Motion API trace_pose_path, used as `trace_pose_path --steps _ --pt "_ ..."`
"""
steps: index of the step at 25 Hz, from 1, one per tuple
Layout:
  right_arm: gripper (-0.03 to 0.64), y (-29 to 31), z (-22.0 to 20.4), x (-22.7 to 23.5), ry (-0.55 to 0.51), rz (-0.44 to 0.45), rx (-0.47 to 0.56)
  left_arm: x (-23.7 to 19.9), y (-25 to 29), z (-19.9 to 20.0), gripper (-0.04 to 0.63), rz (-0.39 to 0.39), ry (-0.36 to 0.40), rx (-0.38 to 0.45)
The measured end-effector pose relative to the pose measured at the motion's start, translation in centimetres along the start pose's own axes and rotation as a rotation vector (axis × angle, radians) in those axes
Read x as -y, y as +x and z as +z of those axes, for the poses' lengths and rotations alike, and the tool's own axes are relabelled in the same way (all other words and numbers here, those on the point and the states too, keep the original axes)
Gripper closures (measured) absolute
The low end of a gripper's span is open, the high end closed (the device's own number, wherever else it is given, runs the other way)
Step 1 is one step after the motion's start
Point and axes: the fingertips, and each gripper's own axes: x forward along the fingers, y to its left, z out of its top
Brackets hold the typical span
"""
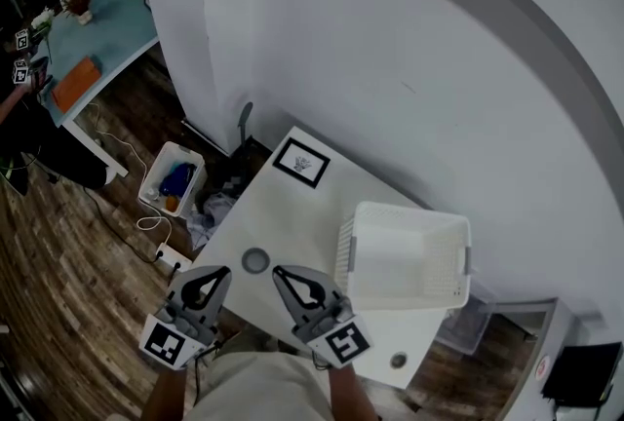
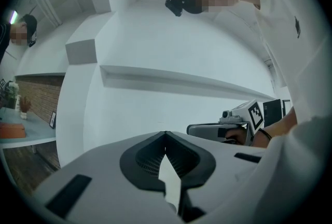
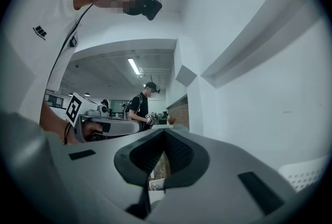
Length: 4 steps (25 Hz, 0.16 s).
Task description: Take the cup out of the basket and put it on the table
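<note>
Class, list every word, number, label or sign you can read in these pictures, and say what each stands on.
No words or numbers are readable.
Left marker cube and right marker cube: black-and-white square patterns, no text.
Black-framed card on the white table: too small to read.
Dark logo on the white shirt: too blurred.

Two grippers are counted: the left gripper [image 1: 224,274] and the right gripper [image 1: 280,274]. One table [image 1: 292,214] is seen. On it are counted one basket [image 1: 409,212] at three o'clock, one framed card [image 1: 300,162] at twelve, and two round grey discs, a near-left disc [image 1: 255,260] at nine and a near-right disc [image 1: 398,361] at five. One floor bin [image 1: 174,177] is counted at ten o'clock.
</note>
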Motion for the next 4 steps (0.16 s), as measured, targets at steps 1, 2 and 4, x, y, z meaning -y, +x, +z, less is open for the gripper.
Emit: trace_pose_path --steps 1,2,4 --pt "0.606 0.0 0.0 0.02 -0.003 0.0 -0.002 0.02 0.04 0.06 0.595 -0.002 0.002 0.002" --pt "0.607 0.01 -0.02 0.04 -0.005 0.0 -0.005 0.05 0.1 0.12 0.595 -0.004 0.005 0.004" --pt "0.607 0.02 -0.07 0.09 -0.007 0.0 -0.013 0.09 0.22 0.22 0.595 -0.007 0.008 0.005"
